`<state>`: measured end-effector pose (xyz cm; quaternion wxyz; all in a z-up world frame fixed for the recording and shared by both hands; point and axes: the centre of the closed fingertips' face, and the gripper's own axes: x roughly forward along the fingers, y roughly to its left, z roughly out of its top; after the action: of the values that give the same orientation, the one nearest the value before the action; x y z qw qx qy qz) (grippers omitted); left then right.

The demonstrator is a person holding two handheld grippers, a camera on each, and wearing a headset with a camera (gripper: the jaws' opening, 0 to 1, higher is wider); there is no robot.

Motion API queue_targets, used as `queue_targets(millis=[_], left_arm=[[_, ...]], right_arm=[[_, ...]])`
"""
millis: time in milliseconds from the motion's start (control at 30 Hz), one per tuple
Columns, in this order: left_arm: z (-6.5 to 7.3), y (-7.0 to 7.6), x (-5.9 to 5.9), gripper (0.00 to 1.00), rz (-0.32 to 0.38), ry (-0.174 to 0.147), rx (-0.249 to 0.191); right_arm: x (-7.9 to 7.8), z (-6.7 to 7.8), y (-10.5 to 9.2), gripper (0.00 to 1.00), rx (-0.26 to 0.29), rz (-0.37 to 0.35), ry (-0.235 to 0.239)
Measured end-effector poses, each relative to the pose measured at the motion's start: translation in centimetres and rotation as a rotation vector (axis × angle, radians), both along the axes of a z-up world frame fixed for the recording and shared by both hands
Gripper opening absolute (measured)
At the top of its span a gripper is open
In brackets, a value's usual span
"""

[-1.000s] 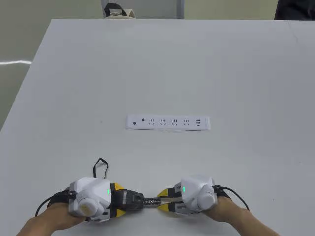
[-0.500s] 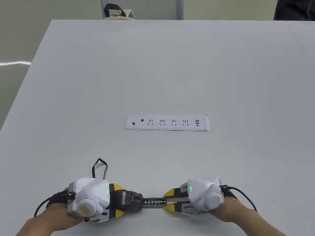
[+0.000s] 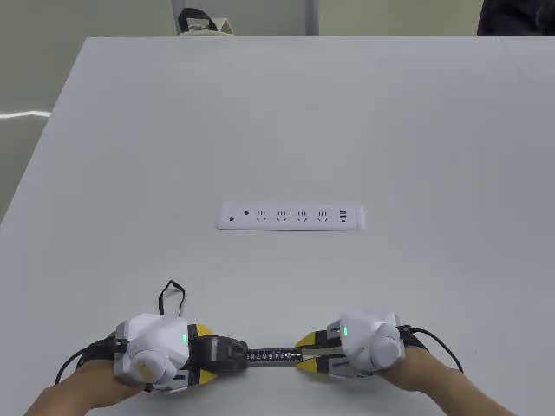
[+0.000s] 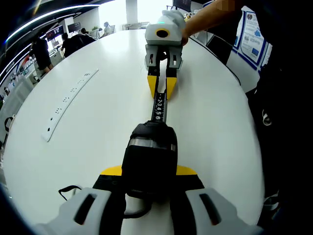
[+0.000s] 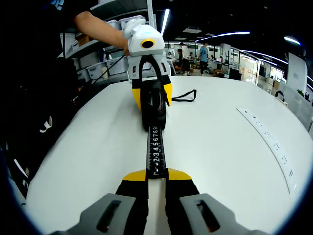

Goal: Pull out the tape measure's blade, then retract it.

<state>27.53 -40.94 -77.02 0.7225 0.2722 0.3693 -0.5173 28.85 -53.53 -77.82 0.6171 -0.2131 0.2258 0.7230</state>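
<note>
- Clamping the black case of the tape measure (image 4: 149, 147), your left gripper (image 3: 206, 354) has its yellow-tipped jaws closed in against the case's two sides. The case sits right between them, with its mouth pointing at the opposite gripper.
- Your right gripper (image 5: 156, 175) has its jaws drawn almost together, pinching the free end of the blade (image 5: 155, 144). The very tip is hidden between the pads.
- The blade runs straight from the case's mouth to the right gripper, with printed numerals along it. It lies low over the table (image 3: 364, 121), and whether it touches the surface cannot be told.
- In the head view the two grippers face each other nose to nose near your edge of the table, the left one at the left and the right one at the right. A short bare stretch of blade bridges the gap between them.
- A thin black strap (image 3: 171, 295) loops on the table just beside the left gripper, on its far side from you.
- A white power strip (image 3: 290, 217) lies well apart from both grippers — toward the middle of the table, roughly parallel to the blade.
</note>
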Motion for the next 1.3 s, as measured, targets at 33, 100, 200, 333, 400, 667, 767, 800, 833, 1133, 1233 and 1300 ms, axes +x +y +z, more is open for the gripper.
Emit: queue_targets(millis=[33,100,200,333,400,667,767,800,833,1133,1233,1300], left_arm=[[0.0,0.0,0.0,0.3,-0.001,-0.001,0.001],[0.1,-0.1,0.0,0.3,-0.001,-0.002,0.002],[0.1,-0.1,0.0,0.3,-0.001,-0.001,0.001],[0.1,0.0,0.0,0.3,0.001,0.0,0.002],[0.1,-0.1,0.0,0.3,0.0,0.0,0.003],[0.2,-0.2,0.0,0.3,-0.002,0.001,0.003],[0.1,-0.2,0.0,0.3,0.0,0.003,0.002],[0.1,-0.2,0.0,0.3,0.001,0.003,0.002],[0.1,-0.2,0.0,0.3,0.001,0.003,0.002],[0.2,-0.3,0.0,0.31,0.005,0.006,0.003],[0.3,-0.3,0.0,0.31,0.004,0.007,0.004],[0.3,-0.4,0.0,0.31,0.005,0.008,0.004]], right_arm=[[0.0,0.0,-0.1,0.1,-0.001,0.0,0.001],[0.1,0.0,-0.5,0.1,-0.003,-0.004,0.001],[0.1,0.0,-0.9,0.1,-0.007,-0.012,0.007],[0.2,0.0,-1.4,0.1,-0.009,-0.016,0.007],[0.2,0.0,-1.6,0.1,-0.011,-0.017,0.009],[0.4,-0.2,-2.5,0.1,-0.019,-0.022,0.002],[0.5,-0.2,-3.0,0.1,-0.021,-0.027,0.002],[0.6,-0.2,-3.1,0.1,-0.022,-0.029,0.003],[0.6,-0.2,-3.3,0.1,-0.024,-0.031,0.003],[0.8,-0.2,-4.4,0.1,-0.028,-0.042,0.005],[0.9,-0.3,-4.7,0.1,-0.03,-0.044,0.005],[0.9,-0.3,-5.0,0.1,-0.031,-0.048,0.007]])
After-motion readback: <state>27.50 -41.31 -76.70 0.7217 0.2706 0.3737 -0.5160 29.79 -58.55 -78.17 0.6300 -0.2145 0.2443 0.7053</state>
